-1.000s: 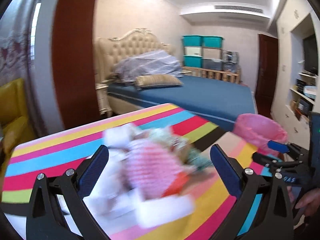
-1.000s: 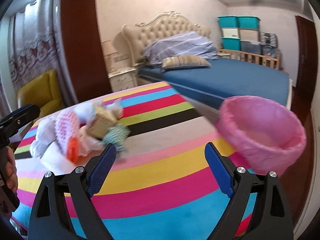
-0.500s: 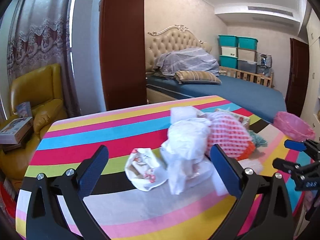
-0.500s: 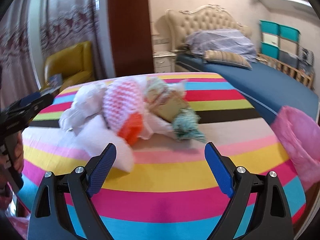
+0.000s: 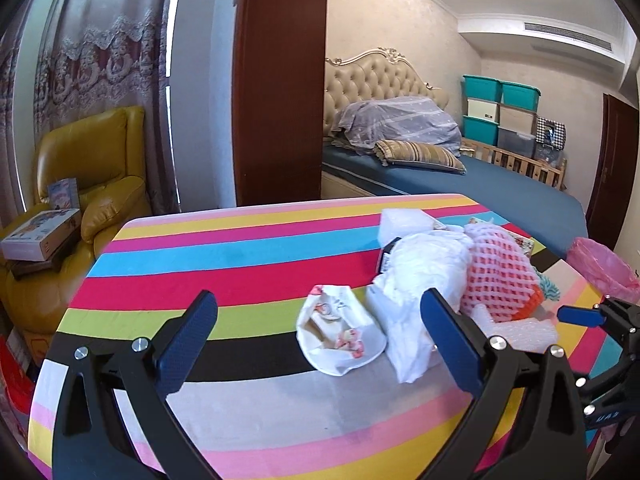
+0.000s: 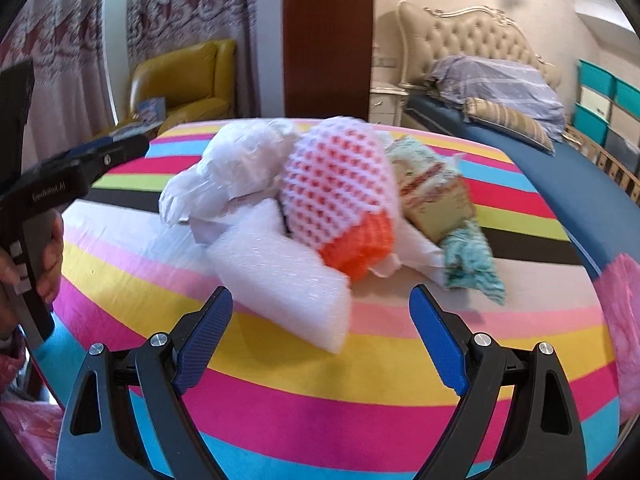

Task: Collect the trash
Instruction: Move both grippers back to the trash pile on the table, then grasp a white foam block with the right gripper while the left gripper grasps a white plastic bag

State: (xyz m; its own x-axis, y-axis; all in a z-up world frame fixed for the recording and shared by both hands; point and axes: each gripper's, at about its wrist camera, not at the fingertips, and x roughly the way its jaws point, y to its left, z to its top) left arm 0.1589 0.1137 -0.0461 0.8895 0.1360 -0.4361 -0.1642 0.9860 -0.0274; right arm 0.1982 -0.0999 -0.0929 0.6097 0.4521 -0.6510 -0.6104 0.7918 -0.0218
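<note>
A heap of trash lies on the striped table (image 5: 240, 248): a printed white paper bag (image 5: 340, 336), a crumpled white plastic bag (image 5: 424, 264), pink foam fruit netting (image 5: 496, 276) over orange netting (image 6: 360, 248), a white foam sheet (image 6: 280, 276), a cardboard piece (image 6: 436, 208) and a teal wrapper (image 6: 472, 264). My left gripper (image 5: 320, 344) is open and empty, just short of the paper bag. My right gripper (image 6: 322, 332) is open and empty, with the foam sheet's near corner between its fingers. A bin with a pink liner (image 5: 600, 264) stands past the table's right edge.
A bed with a blue cover (image 5: 480, 184) lies behind the table. A yellow armchair (image 5: 92, 184) with boxes on it stands at the left. Teal storage boxes (image 5: 500, 108) are stacked at the far wall. A brown wooden panel (image 5: 280, 80) rises behind the table.
Both grippers have swung left, away from the pink bin. The left pulled back so the paper bag shows. The right closed in on the trash heap.
</note>
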